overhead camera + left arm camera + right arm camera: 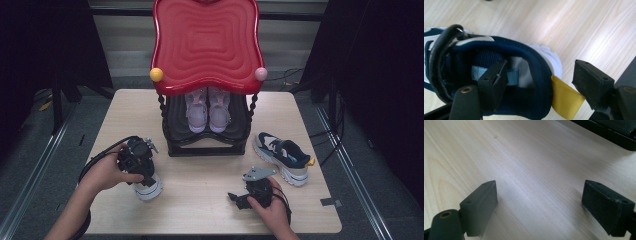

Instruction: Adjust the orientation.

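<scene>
Left tool (539,82) open, one jaw inside the collar of a navy sneaker (499,75) near the table's (200,200) front-left corner, the other outside by its yellow heel tab (565,100); right tool (544,207) open and empty over the front edge; second sneaker (282,156) near the right edge.

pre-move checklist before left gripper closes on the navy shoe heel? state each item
1. Left gripper open, jaws straddling the heel collar of the navy shoe: ok.
2. One jaw inside the shoe opening, the other outside past the yellow pull tab: ok.
3. Tab clear of the outer jaw: cannot tell; they look close.
4. Right gripper open, nothing between its jaws, above bare table: ok.
5. Second navy shoe lies apart beside the rack: ok.
6. Lower shelf free: not ok, pink shoes occupy it.
</scene>
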A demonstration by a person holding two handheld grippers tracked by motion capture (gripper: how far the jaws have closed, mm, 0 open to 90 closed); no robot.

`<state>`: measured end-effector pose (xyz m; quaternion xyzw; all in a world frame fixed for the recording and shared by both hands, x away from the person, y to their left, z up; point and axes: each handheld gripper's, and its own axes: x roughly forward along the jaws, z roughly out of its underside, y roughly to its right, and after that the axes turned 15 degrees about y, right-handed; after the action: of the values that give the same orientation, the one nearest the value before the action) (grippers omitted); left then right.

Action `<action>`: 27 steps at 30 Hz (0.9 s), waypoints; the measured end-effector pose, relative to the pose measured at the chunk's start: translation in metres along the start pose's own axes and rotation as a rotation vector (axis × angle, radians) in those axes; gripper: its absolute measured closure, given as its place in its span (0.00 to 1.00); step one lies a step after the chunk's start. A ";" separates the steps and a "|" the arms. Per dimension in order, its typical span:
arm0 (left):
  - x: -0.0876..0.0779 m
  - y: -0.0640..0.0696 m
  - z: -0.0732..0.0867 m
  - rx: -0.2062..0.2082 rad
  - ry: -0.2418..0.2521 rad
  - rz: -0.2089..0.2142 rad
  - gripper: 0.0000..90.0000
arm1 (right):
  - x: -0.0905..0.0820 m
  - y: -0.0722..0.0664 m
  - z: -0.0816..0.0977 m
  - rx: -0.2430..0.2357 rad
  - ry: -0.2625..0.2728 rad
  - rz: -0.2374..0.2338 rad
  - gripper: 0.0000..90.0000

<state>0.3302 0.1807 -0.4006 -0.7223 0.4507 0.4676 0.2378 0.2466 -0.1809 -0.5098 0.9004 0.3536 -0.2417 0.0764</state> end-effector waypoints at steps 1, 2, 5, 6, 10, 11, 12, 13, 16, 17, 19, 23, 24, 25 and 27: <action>0.001 0.000 0.000 0.007 -0.010 0.004 0.31 | 0.000 0.000 0.000 0.000 0.000 0.000 0.14; 0.001 0.001 0.000 0.005 -0.016 0.004 0.31 | 0.000 0.000 0.000 0.000 0.000 0.000 0.14; 0.004 0.002 0.001 0.016 -0.035 0.001 0.33 | 0.000 0.000 0.000 0.000 0.000 0.000 0.14; 0.004 0.002 0.001 0.018 -0.037 0.000 0.33 | 0.000 0.000 0.000 0.000 0.000 0.000 0.14; 0.006 0.002 0.002 0.023 -0.064 0.008 0.36 | 0.000 0.000 0.000 0.000 0.000 0.000 0.14; 0.007 0.002 0.002 0.034 -0.083 0.008 0.37 | 0.000 0.000 0.000 0.000 0.000 0.000 0.14; 0.007 0.002 0.003 0.037 -0.096 0.008 0.37 | 0.000 0.000 0.000 0.000 0.000 0.000 0.14; 0.008 0.002 0.003 0.041 -0.100 0.009 0.38 | 0.000 0.000 0.000 0.000 0.000 0.000 0.14; 0.008 0.003 0.003 0.030 -0.103 0.015 0.42 | 0.000 0.000 0.000 0.000 0.000 0.000 0.14; 0.010 0.003 0.003 0.023 -0.100 0.017 0.43 | 0.000 0.000 0.000 0.000 0.000 0.000 0.14; 0.012 0.003 0.003 0.034 -0.121 0.021 0.46 | 0.000 0.000 0.000 0.000 0.000 0.000 0.14; 0.016 0.003 0.002 0.026 -0.147 0.025 0.52 | 0.000 0.000 0.000 0.000 0.000 0.000 0.14; 0.017 0.002 0.001 0.030 -0.146 0.031 0.53 | 0.000 0.000 0.000 0.000 0.000 0.000 0.14; 0.016 0.001 0.000 0.040 -0.159 0.035 0.54 | 0.000 0.000 0.000 0.000 0.000 0.000 0.14; 0.018 0.002 0.000 0.028 -0.143 0.032 0.56 | 0.000 0.000 0.000 0.000 0.000 0.000 0.14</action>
<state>0.3309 0.1719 -0.4164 -0.6764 0.4507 0.5152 0.2719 0.2465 -0.1809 -0.5098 0.9005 0.3534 -0.2417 0.0763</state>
